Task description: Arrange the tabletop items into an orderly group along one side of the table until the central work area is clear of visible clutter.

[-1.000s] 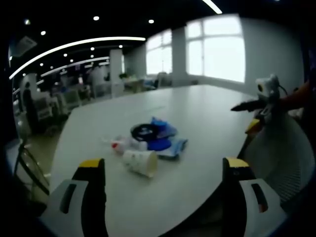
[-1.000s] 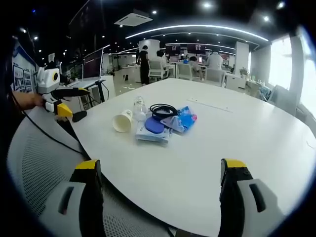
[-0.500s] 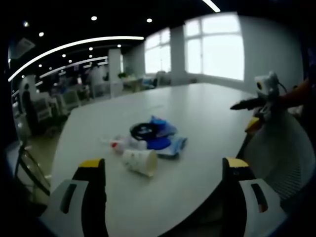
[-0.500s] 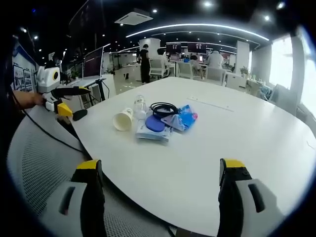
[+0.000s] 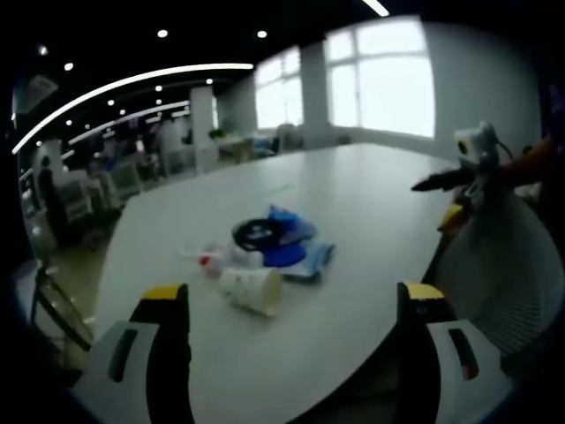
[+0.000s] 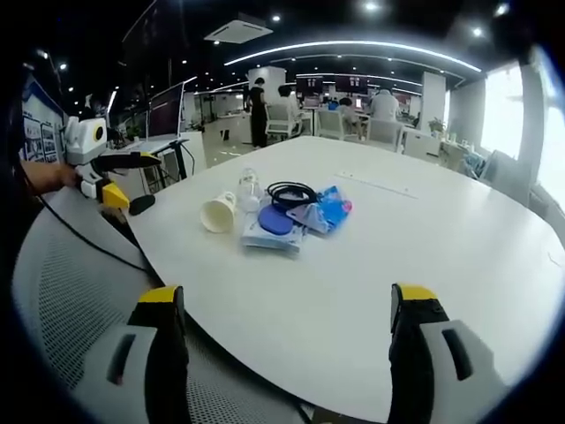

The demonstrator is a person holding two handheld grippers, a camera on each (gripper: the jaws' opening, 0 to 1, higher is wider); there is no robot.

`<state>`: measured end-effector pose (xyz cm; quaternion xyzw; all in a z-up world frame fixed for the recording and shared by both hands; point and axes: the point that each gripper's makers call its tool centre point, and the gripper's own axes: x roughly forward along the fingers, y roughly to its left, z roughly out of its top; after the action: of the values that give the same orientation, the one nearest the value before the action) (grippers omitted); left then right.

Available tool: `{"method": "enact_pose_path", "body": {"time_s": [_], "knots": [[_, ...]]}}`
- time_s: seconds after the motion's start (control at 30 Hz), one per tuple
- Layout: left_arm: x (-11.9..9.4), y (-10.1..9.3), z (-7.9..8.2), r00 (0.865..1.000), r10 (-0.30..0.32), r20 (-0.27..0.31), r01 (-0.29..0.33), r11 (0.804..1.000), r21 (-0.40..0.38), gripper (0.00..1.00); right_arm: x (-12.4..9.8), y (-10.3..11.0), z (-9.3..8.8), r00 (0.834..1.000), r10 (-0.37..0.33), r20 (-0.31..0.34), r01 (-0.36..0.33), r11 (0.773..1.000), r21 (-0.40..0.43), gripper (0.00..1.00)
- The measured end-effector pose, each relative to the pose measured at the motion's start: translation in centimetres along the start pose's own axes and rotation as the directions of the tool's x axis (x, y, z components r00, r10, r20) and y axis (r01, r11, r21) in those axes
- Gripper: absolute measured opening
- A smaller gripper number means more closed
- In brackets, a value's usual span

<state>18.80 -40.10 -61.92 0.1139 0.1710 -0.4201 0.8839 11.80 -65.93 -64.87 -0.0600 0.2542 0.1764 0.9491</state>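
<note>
A small cluster of items sat on the white table, near its rounded edge and well apart from every other edge. A paper cup lay on its side at the cluster's outer end, touching a clear bottle. Beside the bottle lay a coiled black cable, a blue disc and blue packets. Broad bare tabletop surrounded the cluster. The left gripper and the right gripper both hovered off the near edge, jaws spread wide, gripping nothing.
</note>
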Motion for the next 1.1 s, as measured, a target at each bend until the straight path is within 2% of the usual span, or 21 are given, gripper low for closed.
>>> {"method": "enact_pose_path", "body": {"time_s": [0.37, 0.53, 0.9, 1.1], "knots": [[0.0, 0.0, -0.1, 1.000, -0.012, -0.023, 0.012, 1.000, 0.001, 0.92, 0.0, 0.2, -0.1, 1.000, 0.010, -0.010, -0.010, 1.000, -0.004, 0.96], [0.4, 0.3, 0.5, 0.999, -0.023, -0.024, 0.023, 1.000, 0.016, 0.92, 0.1, 0.2, -0.2, 1.000, 0.011, -0.013, -0.011, 1.000, -0.005, 0.95], [2.4, 2.2, 1.9, 0.998, -0.051, -0.039, 0.055, 0.995, 0.088, 0.90, 0.1, 0.1, -0.4, 1.000, 0.010, -0.024, -0.010, 1.000, 0.002, 0.94], [3.7, 3.3, 2.6, 0.997, -0.077, -0.032, 0.079, 0.994, 0.069, 0.88, 0.1, 0.0, -0.4, 1.000, 0.008, -0.027, -0.007, 1.000, 0.008, 0.94]]}}
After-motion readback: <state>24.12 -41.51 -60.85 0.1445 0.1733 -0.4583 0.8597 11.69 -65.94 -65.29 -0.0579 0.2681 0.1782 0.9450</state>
